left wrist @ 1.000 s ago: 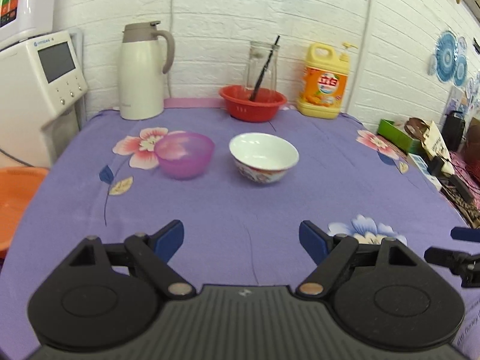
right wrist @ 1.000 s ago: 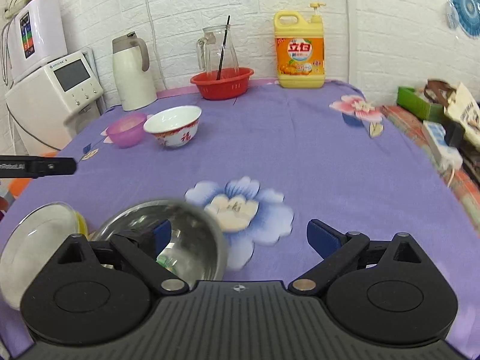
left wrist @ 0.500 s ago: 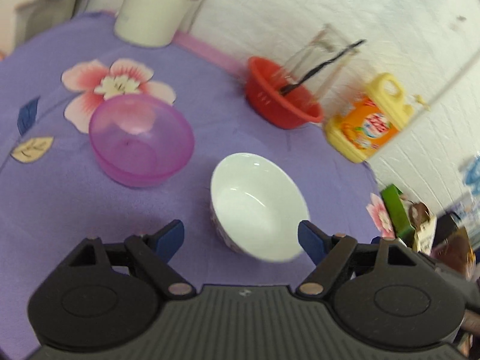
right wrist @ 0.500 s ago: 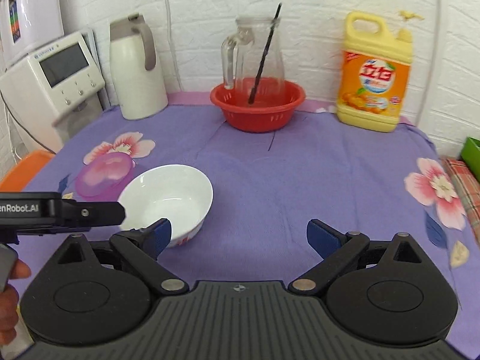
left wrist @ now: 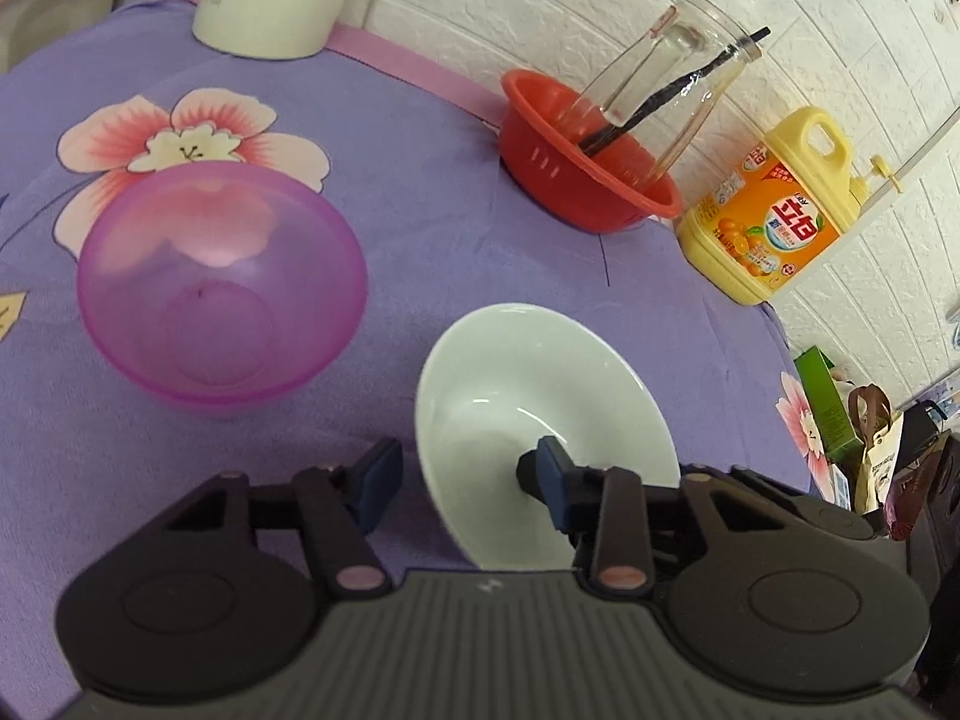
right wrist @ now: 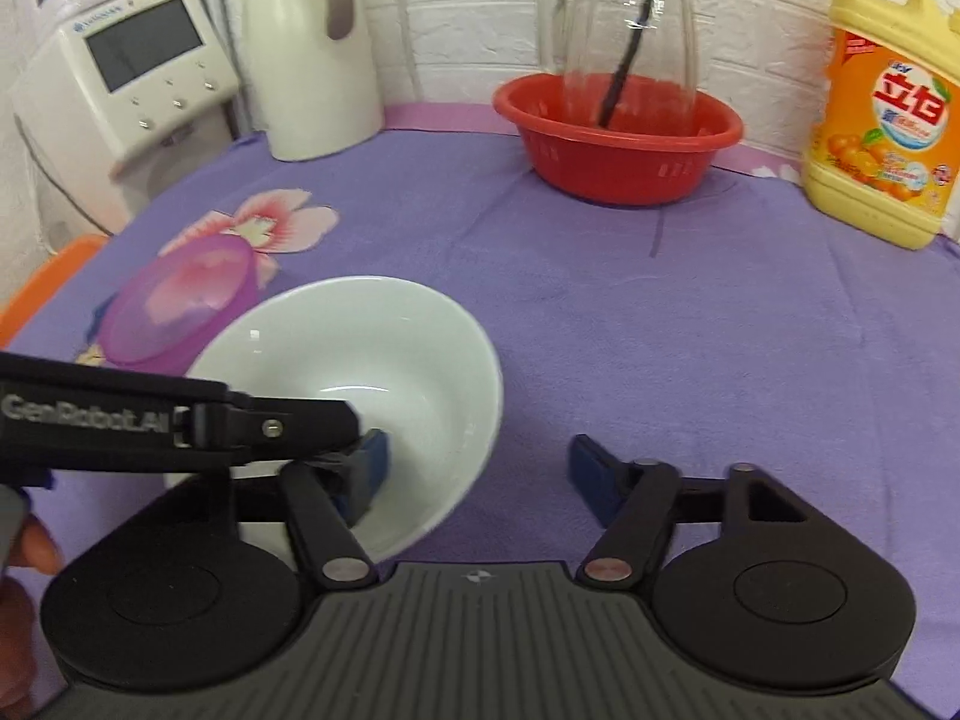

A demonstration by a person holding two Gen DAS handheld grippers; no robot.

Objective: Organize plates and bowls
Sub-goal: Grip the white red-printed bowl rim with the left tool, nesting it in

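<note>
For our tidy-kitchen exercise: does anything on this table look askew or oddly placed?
The white bowl looks tilted, its rim pinched by the left gripper, whose jaws have just been closing. A glass jug stands oddly inside the red basket.

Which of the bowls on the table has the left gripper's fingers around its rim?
The white bowl: the left gripper straddles its rim. The purple bowl and red basket sit untouched.

White bowl (left wrist: 540, 396) glossy glazed ceramic. Purple bowl (left wrist: 222, 282) translucent smooth plastic. Tablecloth (right wrist: 660, 324) matt purple cloth, flower print. Far red basket (right wrist: 618, 144) shiny plastic; jug (right wrist: 624, 30) in it clear glass. Detergent bottle (right wrist: 888, 108) yellow plastic, glossy label. Wall (left wrist: 600, 0) rough white brick texture.
</note>
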